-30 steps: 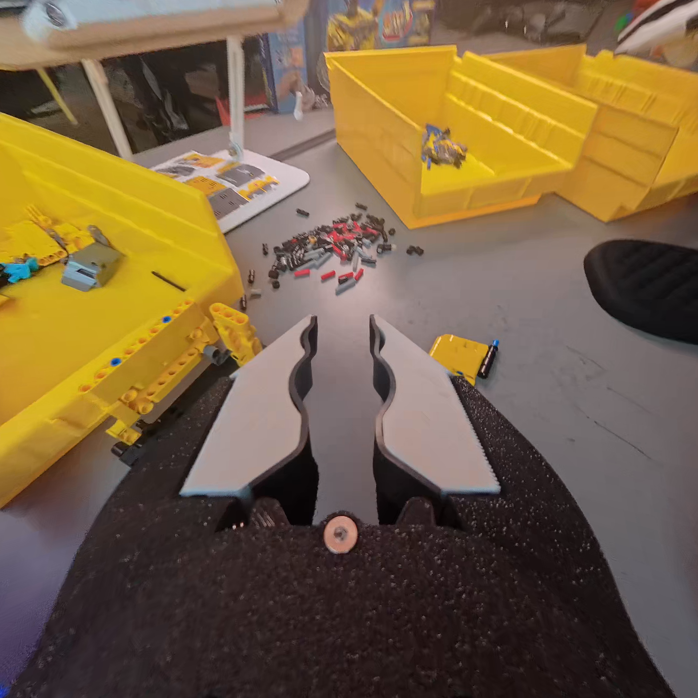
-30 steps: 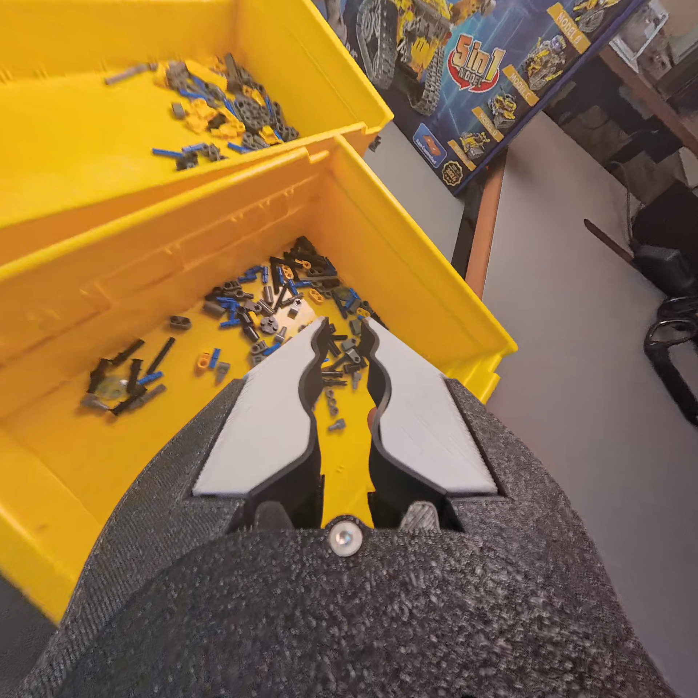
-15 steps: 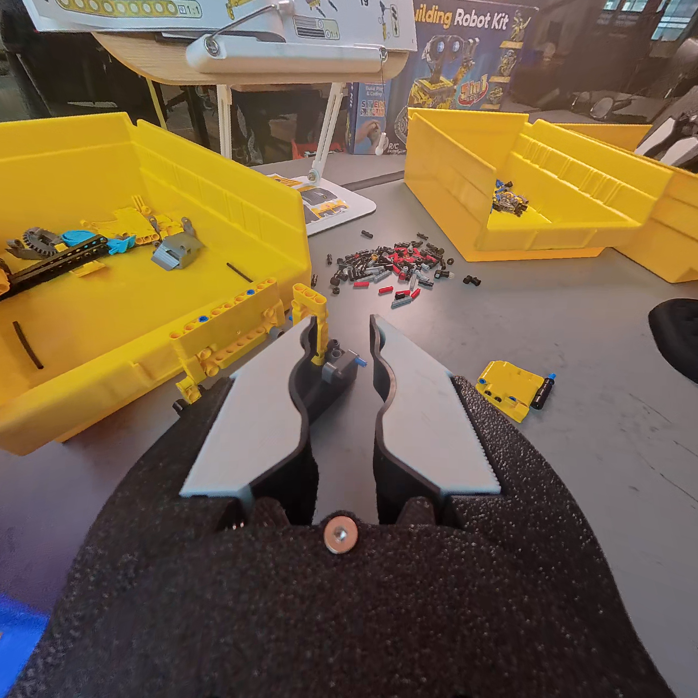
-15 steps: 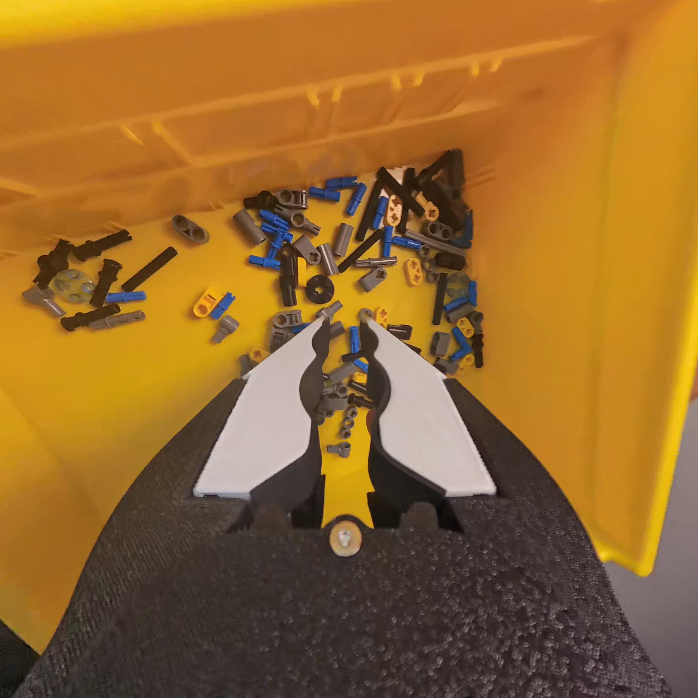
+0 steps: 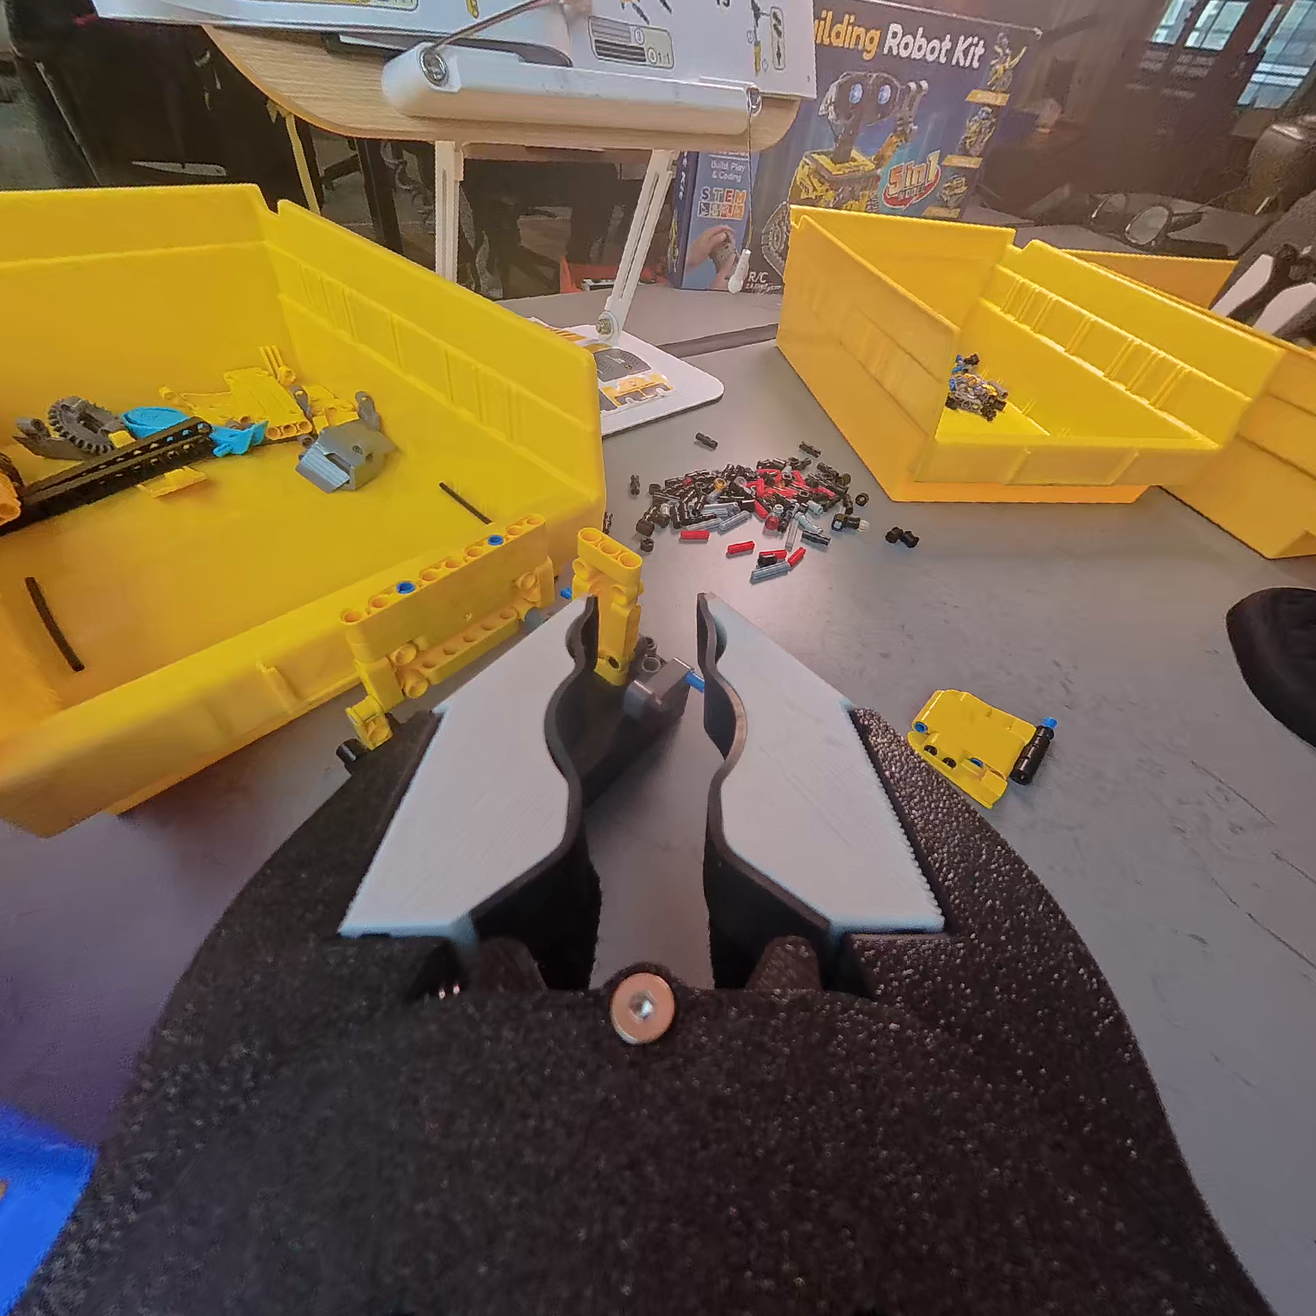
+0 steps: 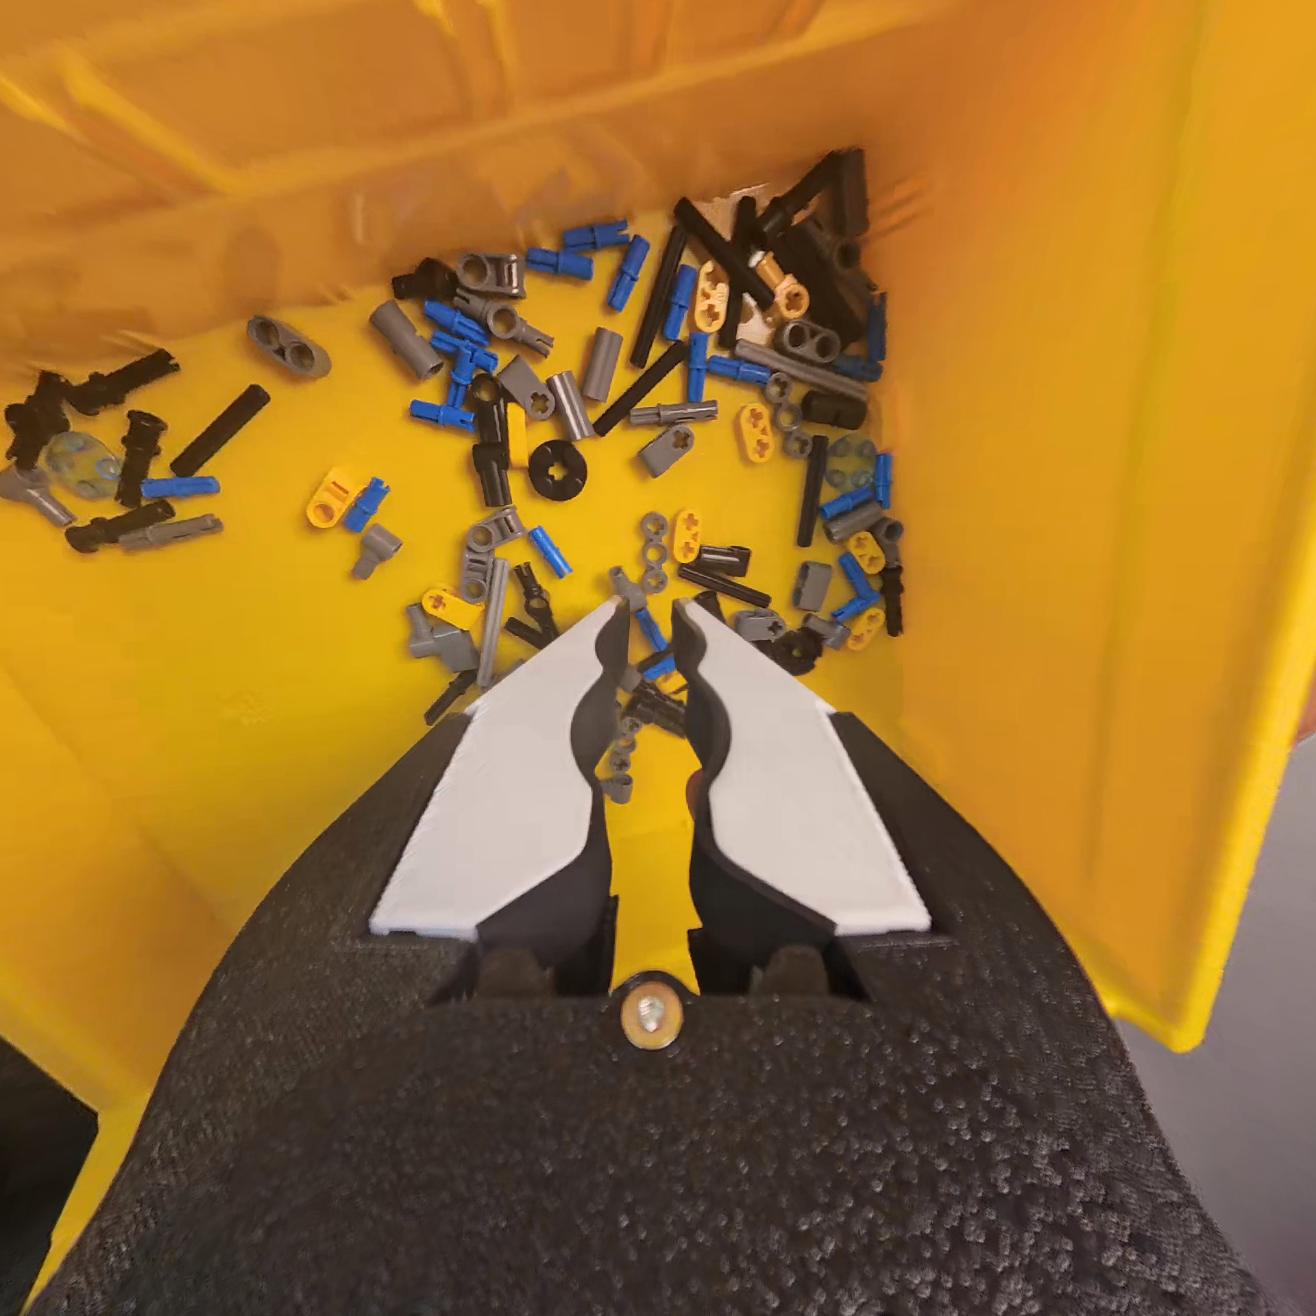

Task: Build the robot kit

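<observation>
In the left wrist view my left gripper point(image 5: 644, 605) is open, low over the grey table. A yellow upright beam point(image 5: 611, 605) and a grey block point(image 5: 659, 687) of a yellow brick assembly point(image 5: 441, 627) stand between its jaws, the beam close to the left finger. The assembly leans at the front corner of a large yellow bin point(image 5: 427, 399). In the right wrist view my right gripper point(image 6: 649, 605) is inside another yellow bin point(image 6: 1032, 498), narrowly open, tips just above several loose small pins and connectors. A blue pin point(image 6: 651, 630) lies between the jaws and a grey connector point(image 6: 627, 584) by the left tip.
A pile of black, red and grey pins point(image 5: 755, 498) lies on the table ahead. A small yellow panel with a black pin point(image 5: 975, 740) lies to the right. More yellow bins point(image 5: 997, 356) stand far right. A stand holding an instruction sheet point(image 5: 591, 92) and a kit box point(image 5: 890, 142) are behind. Left tips to right tips: about 60 centimetres.
My left gripper has moved toward the yellow assembly, which now stands between its jaws. My right gripper has gone down into the bin and its jaws have narrowed.
</observation>
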Available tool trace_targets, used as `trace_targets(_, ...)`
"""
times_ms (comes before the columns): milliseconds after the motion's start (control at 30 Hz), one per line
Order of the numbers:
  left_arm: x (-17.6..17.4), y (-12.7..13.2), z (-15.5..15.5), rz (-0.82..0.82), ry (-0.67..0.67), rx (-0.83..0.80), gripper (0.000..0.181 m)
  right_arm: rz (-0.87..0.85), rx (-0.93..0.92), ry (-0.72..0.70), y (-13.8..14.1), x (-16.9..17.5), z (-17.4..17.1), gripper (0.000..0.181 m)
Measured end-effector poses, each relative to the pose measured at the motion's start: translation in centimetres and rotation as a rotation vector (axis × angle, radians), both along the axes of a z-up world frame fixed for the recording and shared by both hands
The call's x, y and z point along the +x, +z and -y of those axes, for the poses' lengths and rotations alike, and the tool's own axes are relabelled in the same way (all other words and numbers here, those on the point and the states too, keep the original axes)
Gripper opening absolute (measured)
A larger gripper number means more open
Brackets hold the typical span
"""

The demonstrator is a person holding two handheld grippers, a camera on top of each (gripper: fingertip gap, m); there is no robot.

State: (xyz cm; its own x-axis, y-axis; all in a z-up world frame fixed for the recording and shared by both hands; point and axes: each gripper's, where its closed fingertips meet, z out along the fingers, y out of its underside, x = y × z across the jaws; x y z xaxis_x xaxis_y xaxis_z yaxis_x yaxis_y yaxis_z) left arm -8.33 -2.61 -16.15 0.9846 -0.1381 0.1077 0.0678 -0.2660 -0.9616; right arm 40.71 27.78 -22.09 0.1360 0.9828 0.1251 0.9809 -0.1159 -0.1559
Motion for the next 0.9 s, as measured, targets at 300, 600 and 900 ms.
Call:
trace_targets(300, 0.0, -0.1, 0.0, -0.019, 0.011, -0.003, 0.026, -0.112, 0.118, -0.049, 1.6, -2.1, -4.5, 0.013)
trace_targets(600, -0.2, -0.2, -0.1, -0.008, 0.018, -0.012, 0.026, -0.251, 0.099, -0.053, 0.2, -6.7, -5.5, 0.012)
trace_targets(900, -0.3, -0.5, -0.3, -0.002, 0.021, -0.033, 0.026, -0.150, -0.025, -0.014, -0.9, -4.9, -3.3, 0.005)
